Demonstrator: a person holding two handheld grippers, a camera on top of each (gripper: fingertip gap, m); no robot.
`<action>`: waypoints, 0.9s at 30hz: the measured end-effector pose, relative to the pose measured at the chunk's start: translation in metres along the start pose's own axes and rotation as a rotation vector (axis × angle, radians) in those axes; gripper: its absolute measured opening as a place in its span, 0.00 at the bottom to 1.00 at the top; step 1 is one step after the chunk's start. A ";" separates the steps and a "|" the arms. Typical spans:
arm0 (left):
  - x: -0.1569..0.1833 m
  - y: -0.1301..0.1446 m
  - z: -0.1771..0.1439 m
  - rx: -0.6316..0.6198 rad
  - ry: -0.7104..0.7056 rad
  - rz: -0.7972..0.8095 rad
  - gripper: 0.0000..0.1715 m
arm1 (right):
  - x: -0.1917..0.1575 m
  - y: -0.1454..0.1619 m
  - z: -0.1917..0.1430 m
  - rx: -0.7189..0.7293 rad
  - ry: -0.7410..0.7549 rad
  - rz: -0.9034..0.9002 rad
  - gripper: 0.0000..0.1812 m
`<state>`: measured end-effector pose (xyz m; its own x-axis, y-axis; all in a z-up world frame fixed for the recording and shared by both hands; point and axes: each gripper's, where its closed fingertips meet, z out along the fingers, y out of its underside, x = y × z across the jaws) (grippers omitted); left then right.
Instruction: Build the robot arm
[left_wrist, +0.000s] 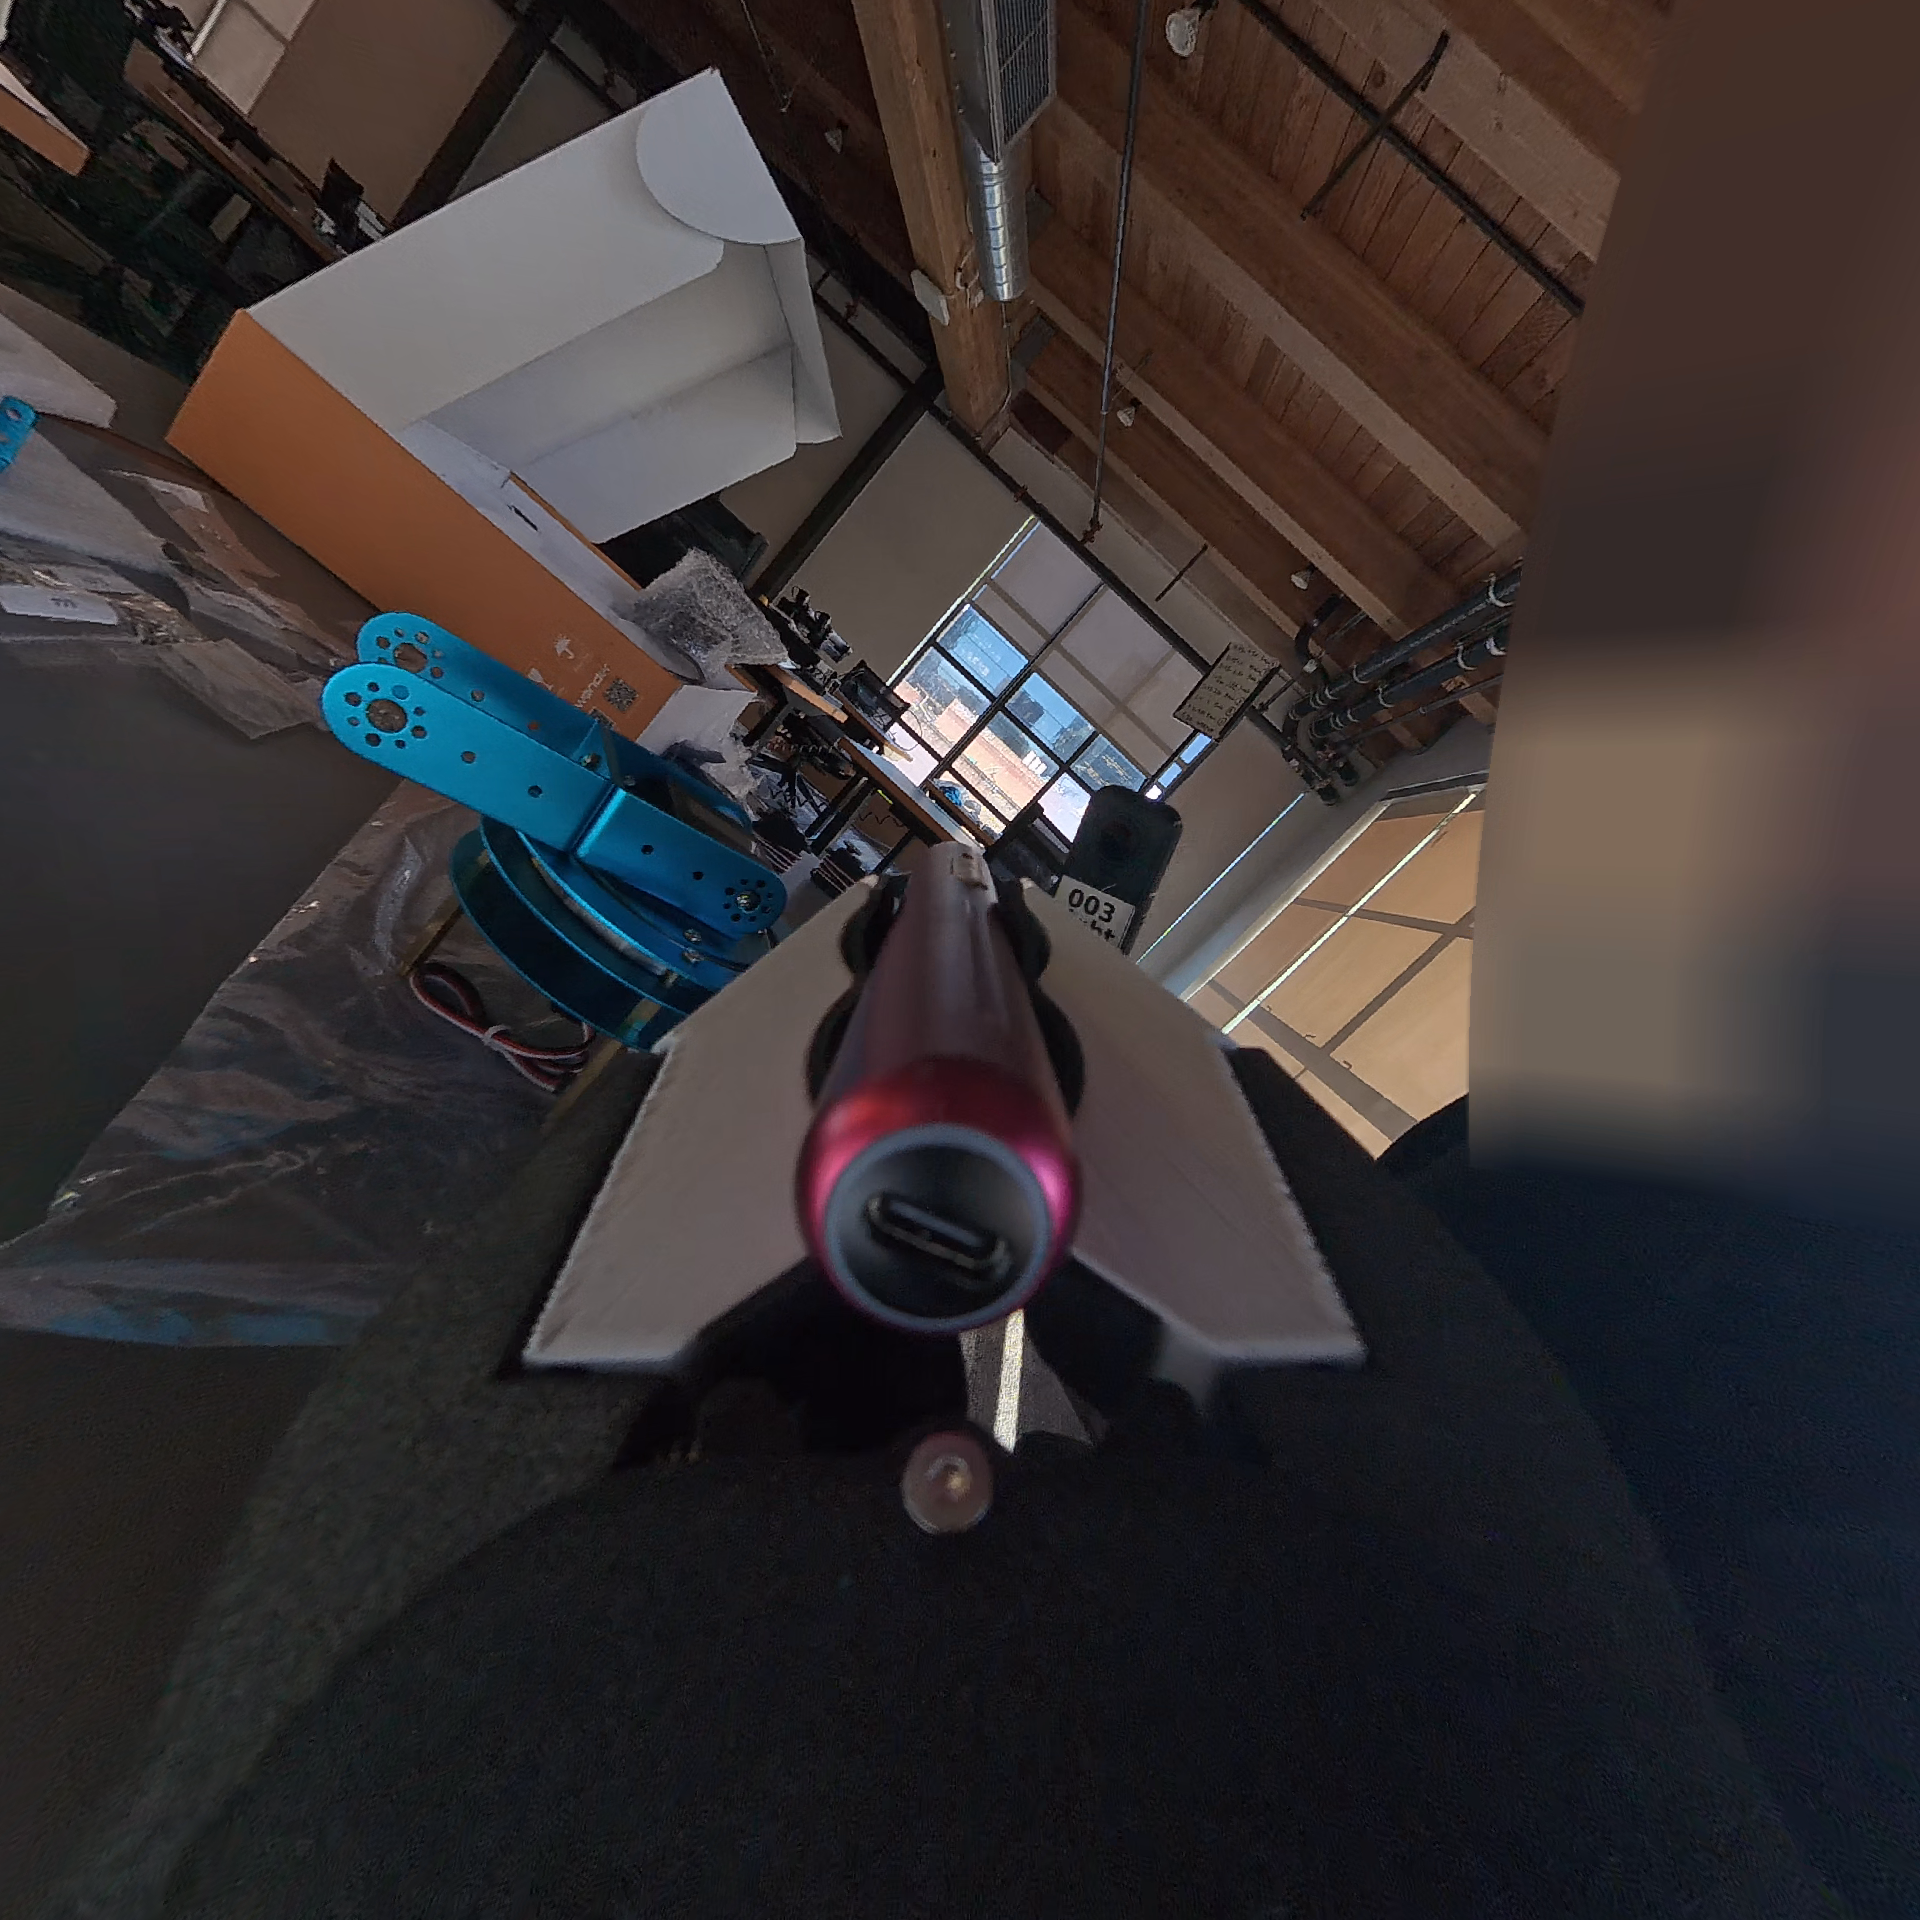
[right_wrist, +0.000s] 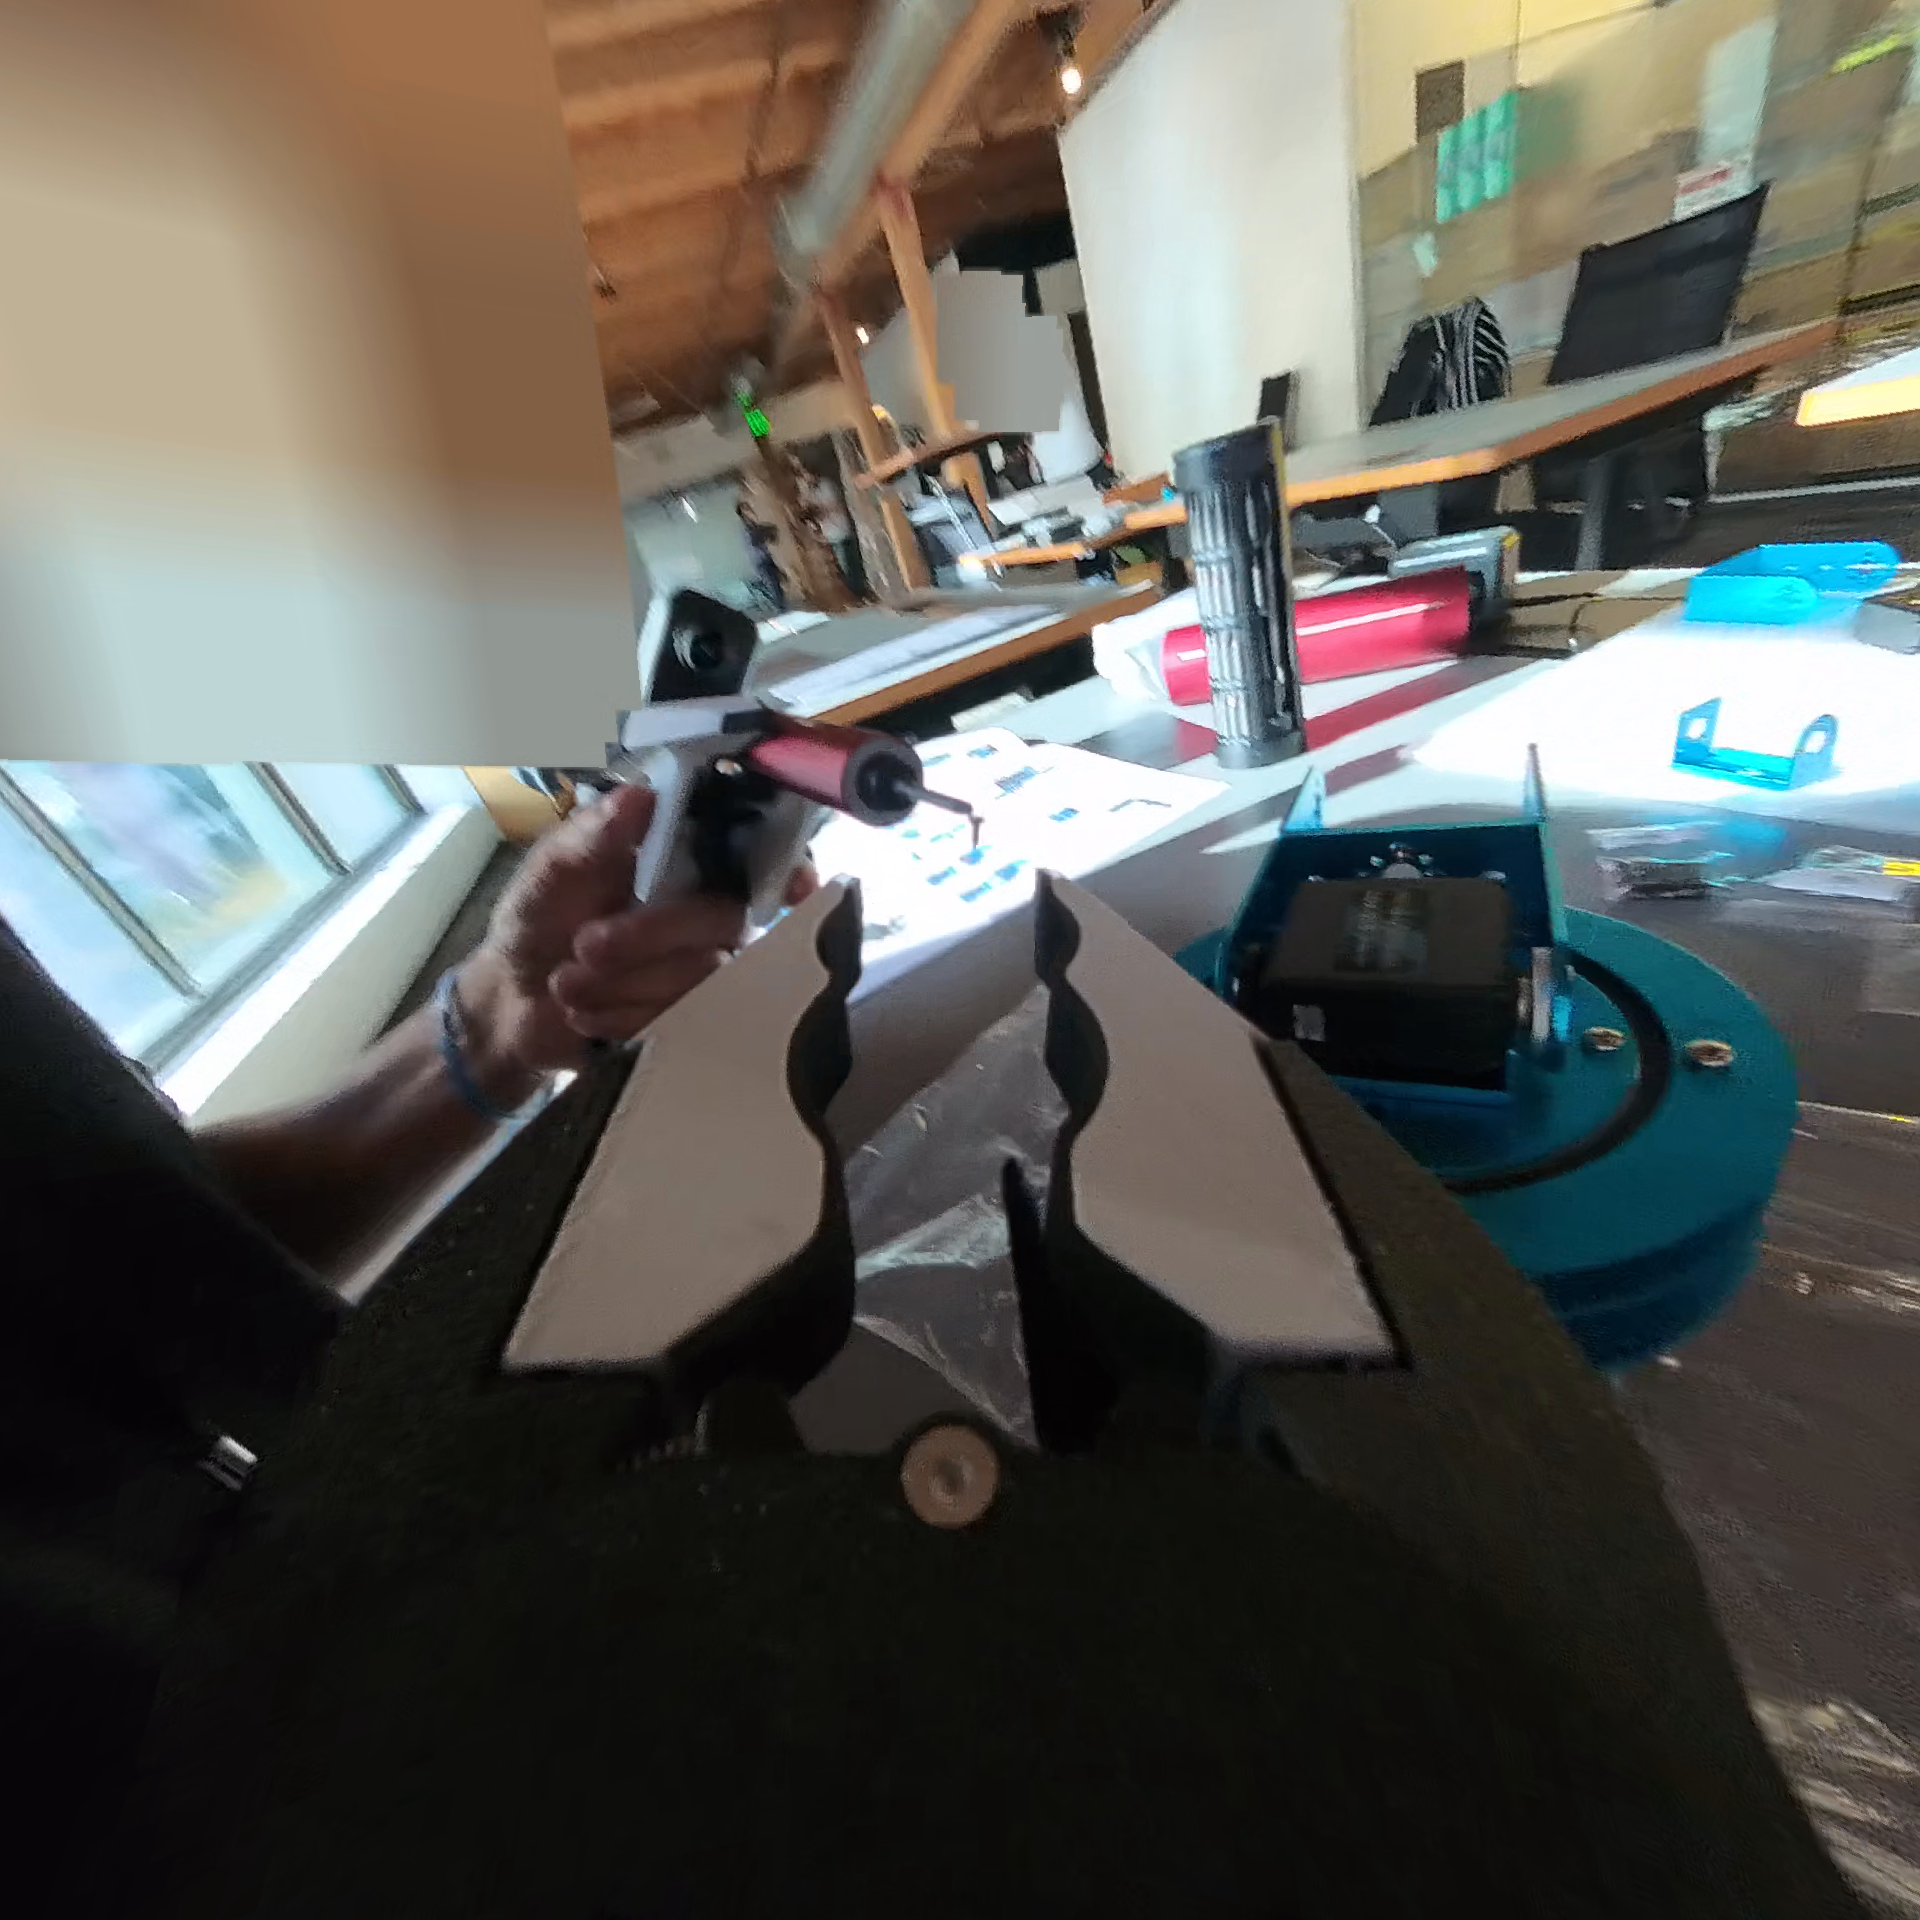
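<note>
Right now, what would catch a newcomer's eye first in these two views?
First, the red electric screwdriver clamped in the left tongs, its charging port facing the camera; the right view shows it held up above the table. Next, the blue metal turntable base with a black servo in its bracket, just right of the open, empty right tongs.

I am in a shared workshop or maker-style lab with a loft feel: exposed timber ceiling (left_wrist: 1299, 239), metal duct (left_wrist: 997, 156) and pipes overhead, and big grid-paned windows (left_wrist: 997, 717). Long wooden workbenches (right_wrist: 1538, 416) stretch away around me. They carry monitors (right_wrist: 1652, 281), an open cardboard box (left_wrist: 468, 416), blue metal brackets (right_wrist: 1751, 743) and a blue turntable base (right_wrist: 1621, 1143).
</note>
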<state>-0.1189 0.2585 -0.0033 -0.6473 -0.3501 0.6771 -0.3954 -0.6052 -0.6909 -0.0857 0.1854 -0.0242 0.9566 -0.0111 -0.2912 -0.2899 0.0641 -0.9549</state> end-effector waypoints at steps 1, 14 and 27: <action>0.000 0.000 0.000 0.000 0.000 0.002 0.11 | -0.001 -0.003 -0.001 0.019 -0.011 0.018 0.17; 0.006 0.002 -0.004 0.005 -0.003 0.014 0.11 | -0.004 -0.006 -0.001 0.041 -0.028 0.033 0.02; 0.007 0.007 -0.010 -0.035 -0.051 0.085 0.12 | 0.000 0.003 -0.005 -0.050 0.057 -0.145 0.00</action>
<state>-0.1325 0.2586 -0.0058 -0.6459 -0.4357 0.6269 -0.3633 -0.5468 -0.7543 -0.0863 0.1803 -0.0278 0.9858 -0.0730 -0.1511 -0.1509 0.0076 -0.9885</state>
